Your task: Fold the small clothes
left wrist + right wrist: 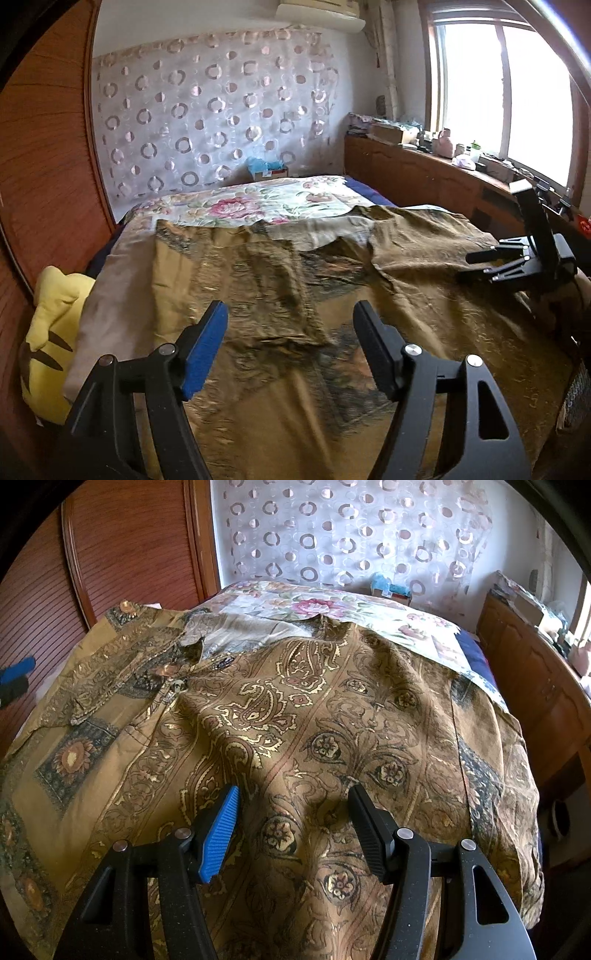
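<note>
At 12 o'clock in the left view, we see a box (268, 170) holding blue material against the curtain (207, 110). The shirt (295, 738) lies spread on the bed (258, 199), filling the field beneath both tools. We find the left gripper (290, 332) wide open, holding nothing, above the cloth. The right gripper (293, 819) is equally spread and empty, the shirt bulging between its jaws.

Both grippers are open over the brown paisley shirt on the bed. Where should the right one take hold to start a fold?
Probably the brown paisley shirt is best gripped at its right side edge, where the cloth drapes off the bed. Bring the right gripper in from the right, one finger under the free edge; the middle lies flat, offering nothing to pinch.
</note>
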Demonstrator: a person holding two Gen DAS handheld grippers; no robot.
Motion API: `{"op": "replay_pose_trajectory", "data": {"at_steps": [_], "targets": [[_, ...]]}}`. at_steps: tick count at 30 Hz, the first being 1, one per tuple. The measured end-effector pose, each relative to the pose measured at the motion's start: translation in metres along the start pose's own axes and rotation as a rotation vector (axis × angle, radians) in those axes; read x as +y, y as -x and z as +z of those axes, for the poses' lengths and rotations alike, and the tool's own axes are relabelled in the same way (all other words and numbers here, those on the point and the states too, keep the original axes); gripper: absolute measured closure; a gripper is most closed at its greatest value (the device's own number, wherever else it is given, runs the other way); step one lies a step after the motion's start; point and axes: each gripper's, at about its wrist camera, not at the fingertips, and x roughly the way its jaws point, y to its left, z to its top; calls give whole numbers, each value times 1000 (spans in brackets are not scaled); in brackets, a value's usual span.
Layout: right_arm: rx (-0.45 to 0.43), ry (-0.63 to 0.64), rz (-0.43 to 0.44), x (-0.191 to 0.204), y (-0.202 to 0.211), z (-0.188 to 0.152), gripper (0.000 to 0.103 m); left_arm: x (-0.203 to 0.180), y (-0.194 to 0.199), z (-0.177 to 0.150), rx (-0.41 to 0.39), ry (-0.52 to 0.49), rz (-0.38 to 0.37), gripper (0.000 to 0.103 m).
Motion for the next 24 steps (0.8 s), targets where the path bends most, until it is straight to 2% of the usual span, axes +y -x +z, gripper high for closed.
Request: {"op": "replay_pose_trajectory", "data": {"at_steps": [6, 11, 16, 24], "targets": [[-85, -30, -40, -13, 34, -7, 40, -28, 5, 0, -10, -13, -29, 32], [-118, -77, -98, -40, 58, -20, 40, -46, 7, -3, -8, -23, -65, 32], [-113, -134, -148, -71, 72, -40, 40, -63, 6, -5, 3, -27, -100, 32], [-42, -217, -205, -108, 68, -69, 41, -88, 5, -6, 21, -46, -156, 32]]}}
